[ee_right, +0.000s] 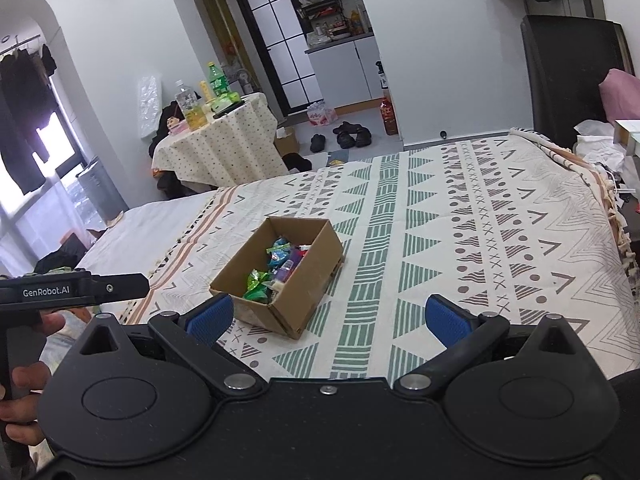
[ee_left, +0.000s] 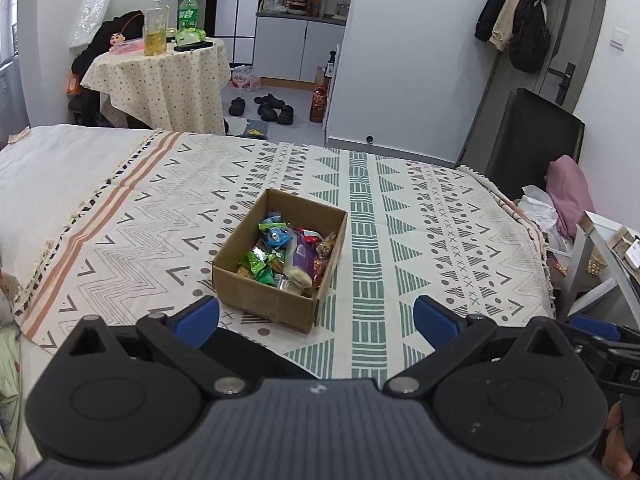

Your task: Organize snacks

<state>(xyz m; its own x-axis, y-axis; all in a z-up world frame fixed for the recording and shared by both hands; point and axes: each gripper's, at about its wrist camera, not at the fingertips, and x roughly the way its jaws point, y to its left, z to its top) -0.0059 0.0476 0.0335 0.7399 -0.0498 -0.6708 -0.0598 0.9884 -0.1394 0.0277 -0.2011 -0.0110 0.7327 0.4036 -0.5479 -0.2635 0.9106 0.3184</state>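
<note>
A small open cardboard box (ee_left: 264, 300) sits on the patterned bedspread (ee_left: 420, 240), filled with several snack packets (ee_left: 280, 258) in green, blue, purple and red wrappers. My left gripper (ee_left: 316, 316) hovers just in front of the box, open, with nothing between its blue pads (ee_left: 200, 318). In the right wrist view the same box (ee_right: 316, 256) lies ahead and slightly left of my right gripper (ee_right: 328, 316), which is also open and holds nothing. The snack packets (ee_right: 276, 268) show inside the box. The left gripper's body (ee_right: 76, 288) and a hand appear at the left edge.
A round table (ee_left: 160, 80) with a dotted cloth carries bottles and boxes beyond the bed. Shoes (ee_left: 268, 106) lie on the floor near the kitchen cabinets. A black chair (ee_left: 524, 136) and a pink cloth (ee_left: 568, 188) stand at the bed's right side.
</note>
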